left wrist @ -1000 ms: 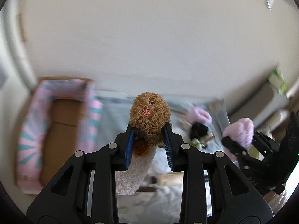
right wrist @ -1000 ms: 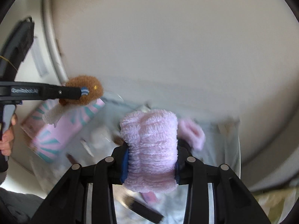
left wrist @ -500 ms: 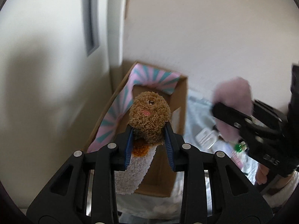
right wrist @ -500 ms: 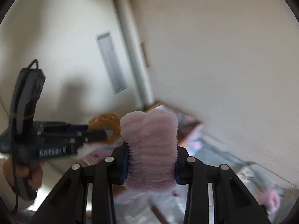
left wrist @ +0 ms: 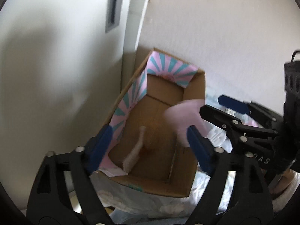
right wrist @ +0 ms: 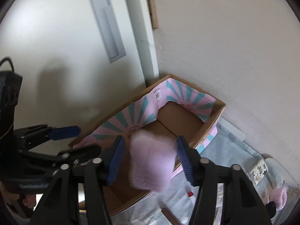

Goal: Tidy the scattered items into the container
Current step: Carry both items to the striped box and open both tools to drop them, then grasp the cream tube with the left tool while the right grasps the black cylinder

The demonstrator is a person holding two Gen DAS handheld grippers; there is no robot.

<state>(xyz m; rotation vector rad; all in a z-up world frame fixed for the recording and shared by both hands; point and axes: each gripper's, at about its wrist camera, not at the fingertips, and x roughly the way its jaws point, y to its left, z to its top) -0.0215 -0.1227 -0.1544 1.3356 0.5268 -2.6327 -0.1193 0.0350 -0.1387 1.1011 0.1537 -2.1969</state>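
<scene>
Both grippers hang over the cardboard box (left wrist: 195,97), which sits on a pale sheet (right wrist: 234,150) in the corner where a white door (right wrist: 75,37) meets the wall (right wrist: 225,46). The box is open at the top, with pink-and-teal striped flaps (left wrist: 168,69) folded down inside along two sides. The left gripper (left wrist: 150,146) points down into the box with its jaws opening; nothing sits between its blue pads (left wrist: 101,146). Below them the brown plush toy (left wrist: 150,140) shows as a blurred brown patch with a white fuzzy tail (left wrist: 135,151) against the box floor, clear of the pads and inside the box walls; whether it is falling or lying there I cannot tell. The right gripper (right wrist: 149,155) comes in from about 3 o'clock of the left one, over the box's near edge. Its jaws are opening too, and the pink fluffy bundle (right wrist: 150,161) is between them, blurred, with a gap showing on the left pad's side; contact on the other side I cannot tell. From the left camera the same pink bundle (left wrist: 183,116) hangs over the box's open top. Off at 4 o'clock on the sheet lie another pink fluffy thing (right wrist: 277,196) and a small patterned card (right wrist: 257,170).
</scene>
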